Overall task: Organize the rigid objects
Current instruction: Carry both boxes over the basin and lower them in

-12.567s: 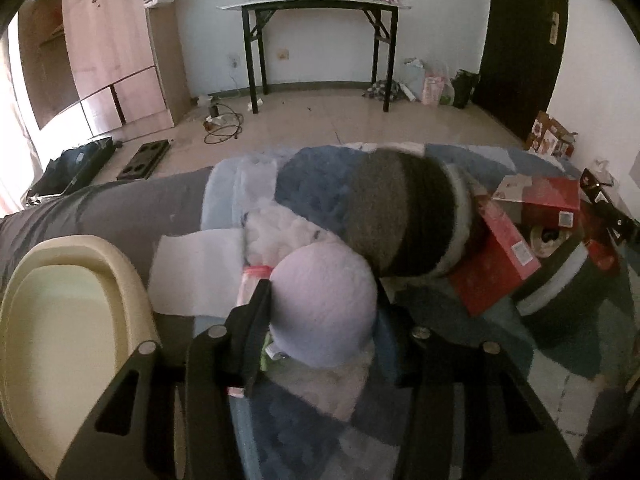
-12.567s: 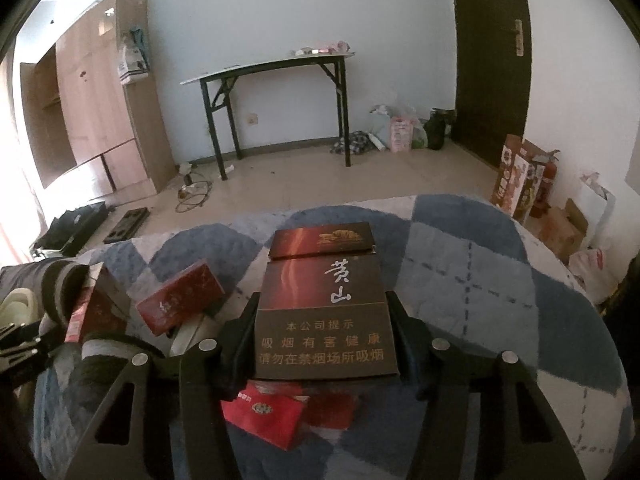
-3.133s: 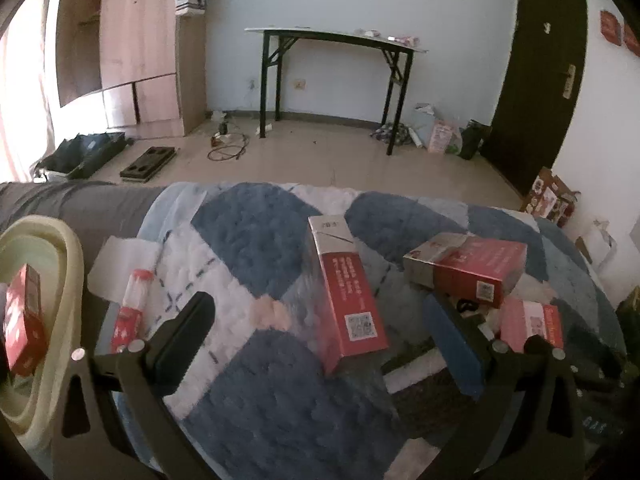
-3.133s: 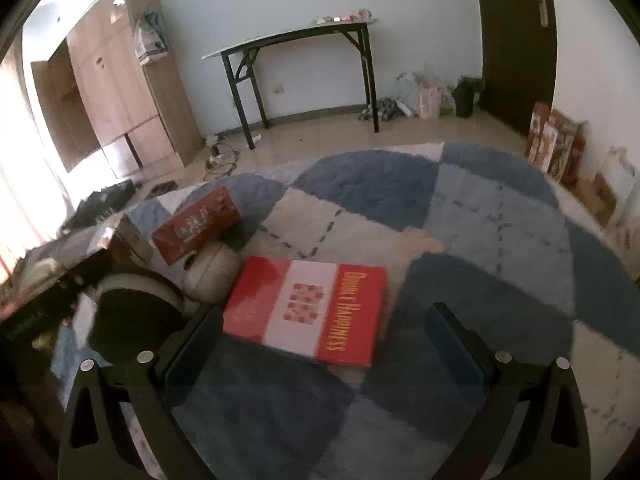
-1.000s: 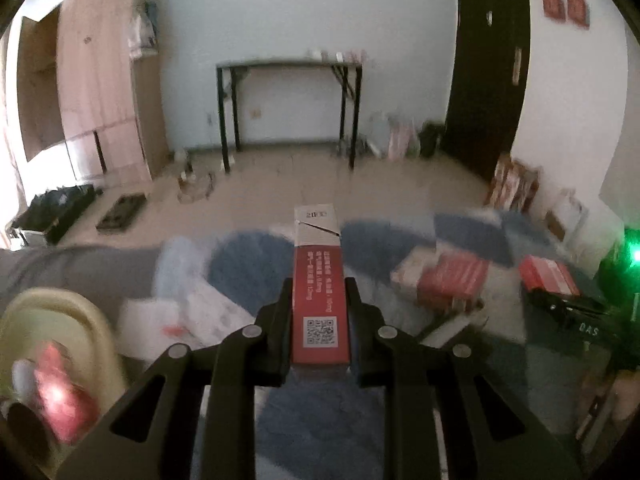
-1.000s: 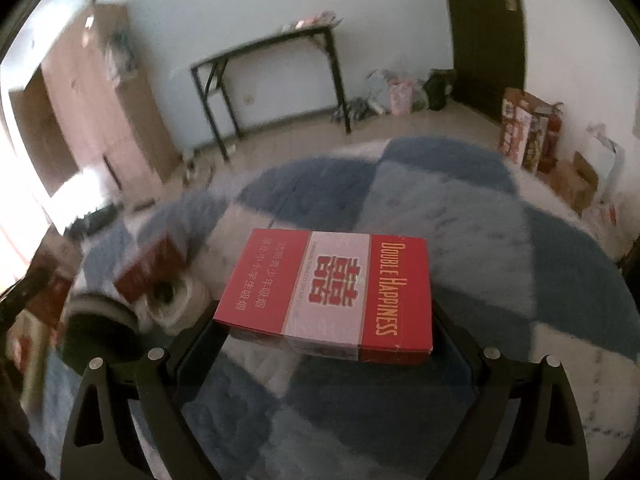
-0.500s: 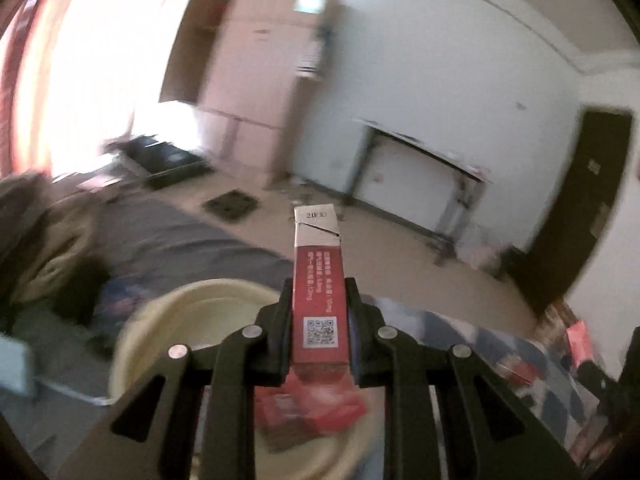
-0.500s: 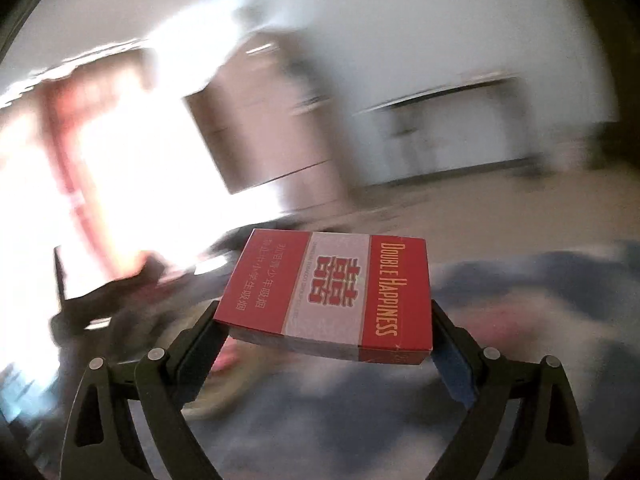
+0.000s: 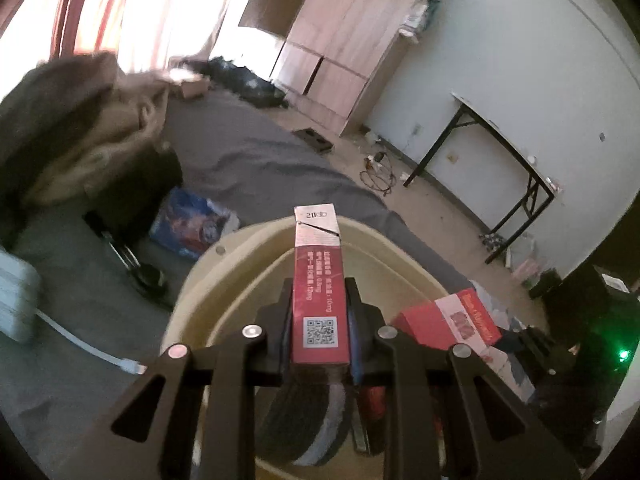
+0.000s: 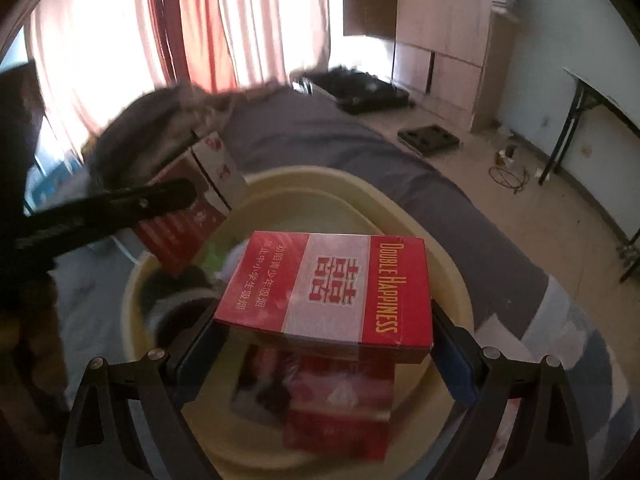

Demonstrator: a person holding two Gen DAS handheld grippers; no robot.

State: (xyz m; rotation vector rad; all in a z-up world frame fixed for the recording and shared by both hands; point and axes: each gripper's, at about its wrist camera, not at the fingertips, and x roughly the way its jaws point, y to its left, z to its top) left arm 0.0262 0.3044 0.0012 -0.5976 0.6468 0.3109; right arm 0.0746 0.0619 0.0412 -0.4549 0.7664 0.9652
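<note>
My left gripper (image 9: 318,320) is shut on a narrow red carton (image 9: 319,288), held on edge above the cream plastic basin (image 9: 208,268). My right gripper (image 10: 324,332) is shut on a flat red Double Happiness carton (image 10: 332,292), held level over the same basin (image 10: 448,276). The right wrist view shows the left gripper (image 10: 120,204) with its carton (image 10: 192,208) at the basin's left rim. The left wrist view shows the Double Happiness carton (image 9: 448,320) at the basin's right rim. Inside the basin lie more red boxes (image 10: 340,404) and a dark striped roll (image 9: 316,420).
The basin sits on a grey bedsheet (image 9: 248,160). A blue packet (image 9: 192,224), a white adapter with cable (image 9: 16,300) and a heap of clothes (image 9: 80,120) lie to the left. Red curtains (image 10: 192,20), a wardrobe (image 9: 340,52) and a folding table (image 9: 500,152) stand beyond.
Both grippers closed on their cartons, lifted them off the patterned blanket and swung left. They now hover over the basin. Half a second ago the views were still sweeping and blurred.
</note>
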